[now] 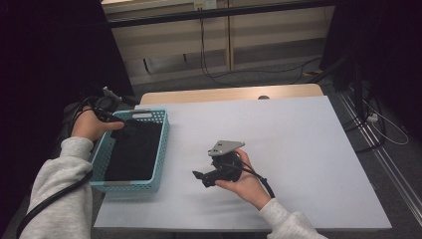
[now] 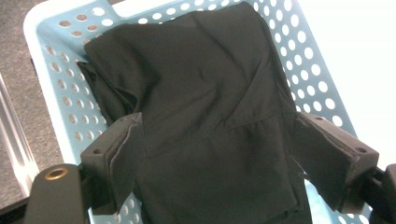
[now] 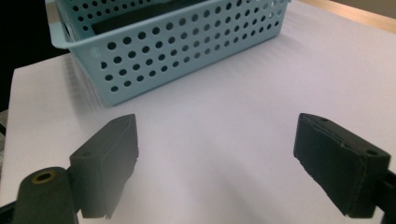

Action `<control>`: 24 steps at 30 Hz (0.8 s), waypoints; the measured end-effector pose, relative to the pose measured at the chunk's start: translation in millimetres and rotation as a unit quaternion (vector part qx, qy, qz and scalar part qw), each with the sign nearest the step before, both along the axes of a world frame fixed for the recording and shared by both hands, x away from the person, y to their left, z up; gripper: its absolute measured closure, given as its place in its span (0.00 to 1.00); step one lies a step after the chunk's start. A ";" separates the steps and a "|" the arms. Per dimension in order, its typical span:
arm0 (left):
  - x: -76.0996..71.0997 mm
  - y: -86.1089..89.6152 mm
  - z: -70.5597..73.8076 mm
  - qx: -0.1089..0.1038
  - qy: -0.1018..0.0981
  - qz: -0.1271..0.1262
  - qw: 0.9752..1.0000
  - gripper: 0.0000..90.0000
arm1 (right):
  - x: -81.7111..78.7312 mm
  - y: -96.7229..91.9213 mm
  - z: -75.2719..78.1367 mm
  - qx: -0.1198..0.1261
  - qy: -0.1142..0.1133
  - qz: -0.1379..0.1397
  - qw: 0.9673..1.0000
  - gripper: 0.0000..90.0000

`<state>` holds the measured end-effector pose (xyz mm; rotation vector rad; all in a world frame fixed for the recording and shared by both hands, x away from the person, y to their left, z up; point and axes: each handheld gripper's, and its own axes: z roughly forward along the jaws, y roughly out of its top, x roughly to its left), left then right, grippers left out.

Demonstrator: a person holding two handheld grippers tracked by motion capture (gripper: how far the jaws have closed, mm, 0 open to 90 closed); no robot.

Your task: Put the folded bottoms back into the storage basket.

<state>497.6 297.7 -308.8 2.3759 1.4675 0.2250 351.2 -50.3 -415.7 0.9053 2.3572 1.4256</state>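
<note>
My left claw (image 2: pixel 219 158) hung with jaws apart over the folded black cloth (image 2: pixel 196 107) in the perforated light-blue plastic basket (image 1: pixel 160 144), left of frame; pinching one thick fold seemed wisest. My right claw (image 3: pixel 229 163) gaped over the white bench (image 1: pixel 298 149).

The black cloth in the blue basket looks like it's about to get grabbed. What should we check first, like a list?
1. Left gripper open: ok, its jaws stand wide apart.
2. Left gripper over the black cloth: ok, a jaw sits at each side of the cloth.
3. Jaws gripping the cloth: not ok, nothing is pinched yet.
4. Cloth lying inside the blue basket: ok, folded and within its walls.
5. Right gripper out of the way: ok, it is open over the bare white table, apart from the basket.
6. Basket fully on the table: cannot tell, its left side sits right by the table's edge in the high view.
</note>
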 end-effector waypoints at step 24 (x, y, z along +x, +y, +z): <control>0.7 15.8 -78.9 0.001 -0.001 0.042 0.999 0.95 | -11.4 -33.8 -9.6 -0.004 0.012 -0.020 1.000 0.15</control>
